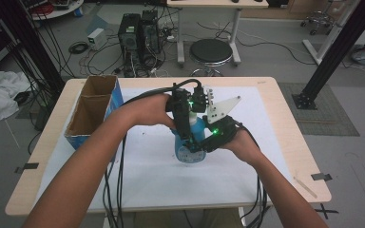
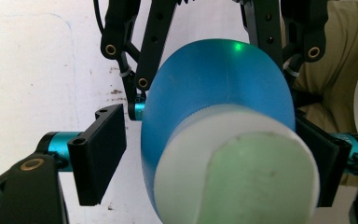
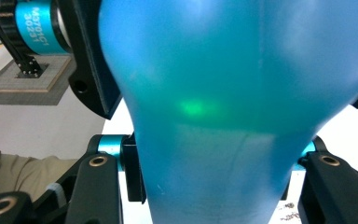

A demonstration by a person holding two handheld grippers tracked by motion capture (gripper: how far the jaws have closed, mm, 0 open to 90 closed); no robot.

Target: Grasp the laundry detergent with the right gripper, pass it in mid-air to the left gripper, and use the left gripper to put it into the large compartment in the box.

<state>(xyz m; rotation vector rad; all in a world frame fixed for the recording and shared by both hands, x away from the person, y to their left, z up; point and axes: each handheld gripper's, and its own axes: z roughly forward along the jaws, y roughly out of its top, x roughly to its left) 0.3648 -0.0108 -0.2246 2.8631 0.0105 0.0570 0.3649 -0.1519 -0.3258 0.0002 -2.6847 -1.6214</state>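
The bottle [image 1: 190, 142] was smooth blue plastic, bulbous below and narrowing to a pale, matte cap [image 2: 256, 182]. It stood upright near the middle of the bench [image 1: 285, 118], on a white sheet [image 1: 147, 166], its long axis vertical and the cap pointing up. The right gripper [image 1: 208, 142] had its jaws clamped on the rounded body. The left gripper [image 1: 190, 118] came from above, its jaws half-closed around the cap end, one pad still apart from it. An open cardboard box [image 1: 92, 111] stood at the far-left corner, well apart from the bottle.
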